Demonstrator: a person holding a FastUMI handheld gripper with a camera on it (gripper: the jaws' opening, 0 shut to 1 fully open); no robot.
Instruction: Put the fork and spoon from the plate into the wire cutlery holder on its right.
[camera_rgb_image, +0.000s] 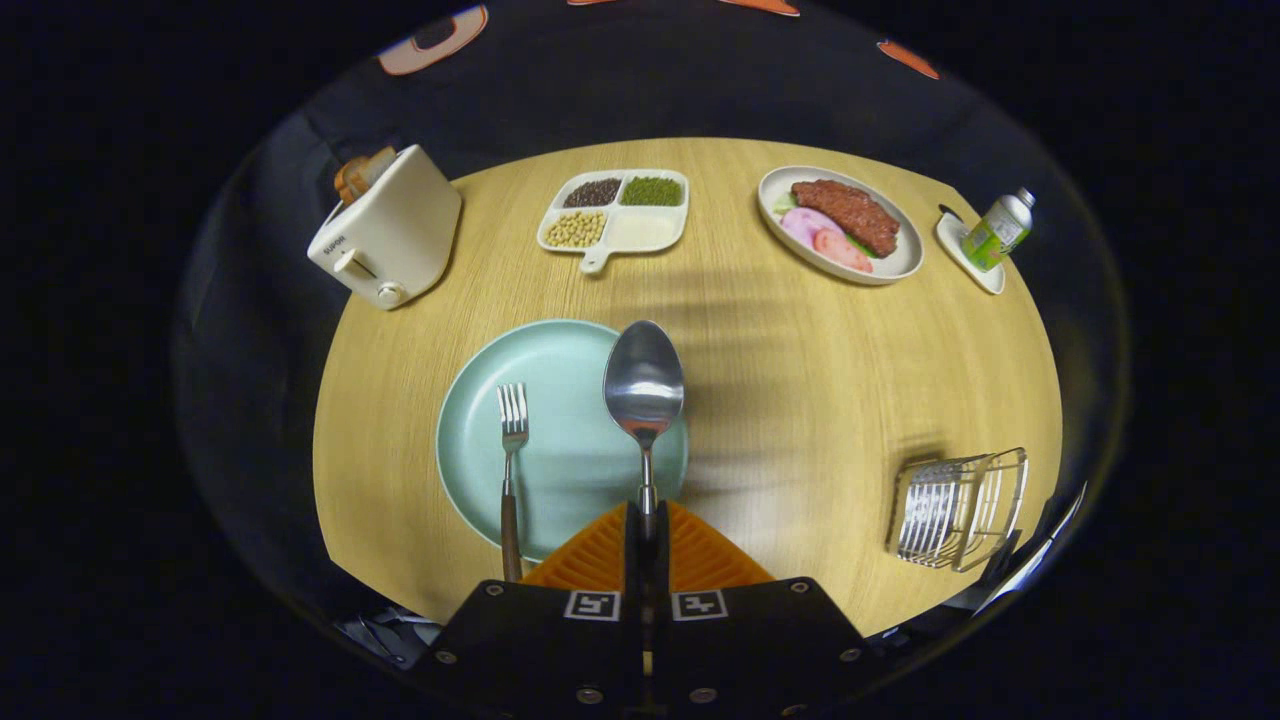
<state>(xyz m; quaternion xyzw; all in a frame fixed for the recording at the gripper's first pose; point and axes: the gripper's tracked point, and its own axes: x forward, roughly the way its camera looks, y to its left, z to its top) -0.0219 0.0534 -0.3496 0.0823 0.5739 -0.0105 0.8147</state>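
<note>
1. While the spoon (644, 385) is pinched by its handle between the fingers, its bowl stands out ahead of them over the right side of the plate (470, 440).
2. Lying on the plate's left half is the fork (512, 440), tines pointing away, its dark handle reaching back over the near rim.
3. Well to the right of the plate, near the table edge, sits the wire cutlery holder (958, 508).
4. Everything rests on a round, light wooden table (800, 400) with dark cloth walls behind it.
5. Beyond the plate stand a toaster (390, 235) with bread in it, a divided tray (615, 215) of beans and grains, an oval dish (900, 262) of meat and sliced food, and a small bottle (998, 230) on a saucer (985, 275).
6. The gripper (646, 525) is closed tight, both fingers pressing the spoon handle with no gap showing.
</note>
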